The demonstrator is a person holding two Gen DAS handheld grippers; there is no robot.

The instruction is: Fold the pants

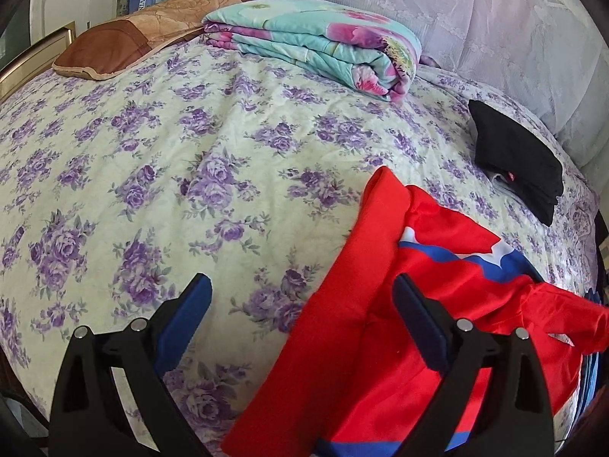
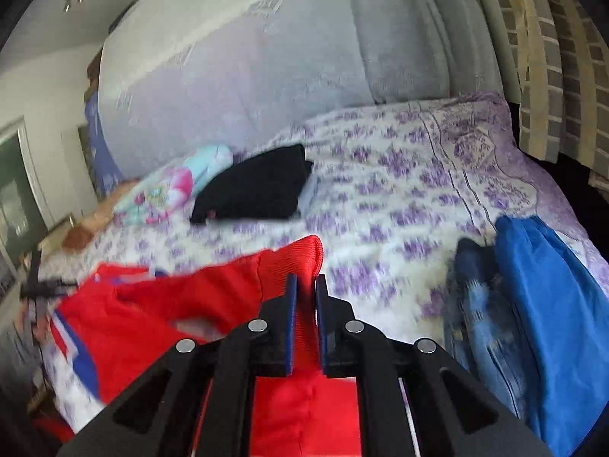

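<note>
Red pants (image 1: pixel 380 323) with a blue and white stripe lie crumpled on the near right part of the flowered bedspread (image 1: pixel 190 152). My left gripper (image 1: pixel 304 297) hovers above them, open, its right finger (image 1: pixel 411 304) over the red cloth and its left finger over bare bedspread; nothing is pinched. In the right wrist view the pants (image 2: pixel 213 297) stretch to the left, and my right gripper (image 2: pixel 304 282) is shut on their ribbed red edge, which sticks up between the blue pads.
A folded black garment (image 1: pixel 514 160) (image 2: pixel 255 186) lies at the far right. A folded floral quilt (image 1: pixel 323 38) and a brown pillow (image 1: pixel 125 42) sit at the head. Blue clothes (image 2: pixel 552 304) and jeans (image 2: pixel 479 304) are heaped right of my right gripper.
</note>
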